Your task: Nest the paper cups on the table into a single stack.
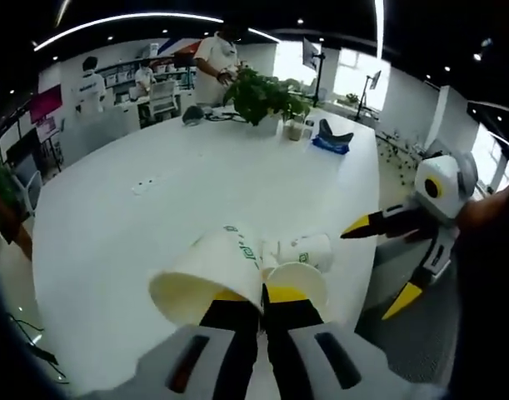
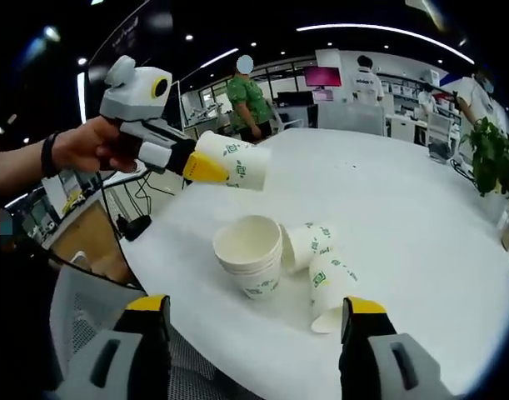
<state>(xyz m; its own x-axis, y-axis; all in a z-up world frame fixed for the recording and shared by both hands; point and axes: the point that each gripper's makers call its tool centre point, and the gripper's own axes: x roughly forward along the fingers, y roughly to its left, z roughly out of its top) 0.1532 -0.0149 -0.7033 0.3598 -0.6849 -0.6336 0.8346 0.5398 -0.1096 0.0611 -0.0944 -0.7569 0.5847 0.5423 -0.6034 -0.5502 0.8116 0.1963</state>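
White table [image 2: 421, 217]: bears upright cup stack [image 2: 250, 254] near edge, two loose cups [image 2: 325, 271] lying on sides just beside it. Left gripper [image 2: 206, 167], jaws clamped on rim of paper cup [image 2: 236, 162], held tilted above stack. Right gripper [image 2: 254, 321]: jaws spread wide, nothing held.
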